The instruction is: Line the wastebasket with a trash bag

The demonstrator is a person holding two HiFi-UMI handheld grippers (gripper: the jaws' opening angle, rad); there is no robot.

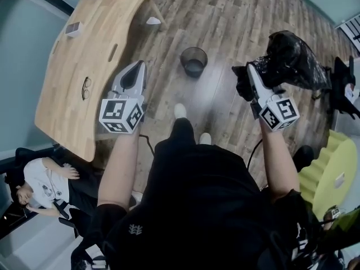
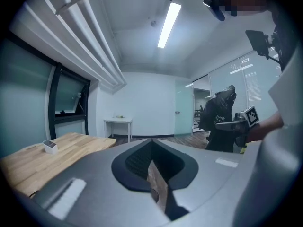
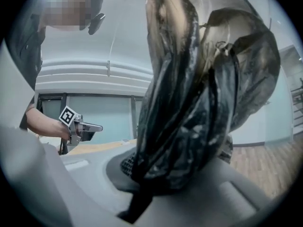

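No word, number or brand can be read in any view. The cubes on the left gripper [image 1: 139, 66] and the right gripper [image 1: 251, 72] carry only black-and-white square code patterns. A small white emblem [image 1: 135, 229] on the person's black clothing [image 1: 197, 207], at the lower centre of the head view, is too small to read.

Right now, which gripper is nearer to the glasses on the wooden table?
Left. The left gripper is just right of the glasses; the right gripper, clamping the trash bag, is much farther right.
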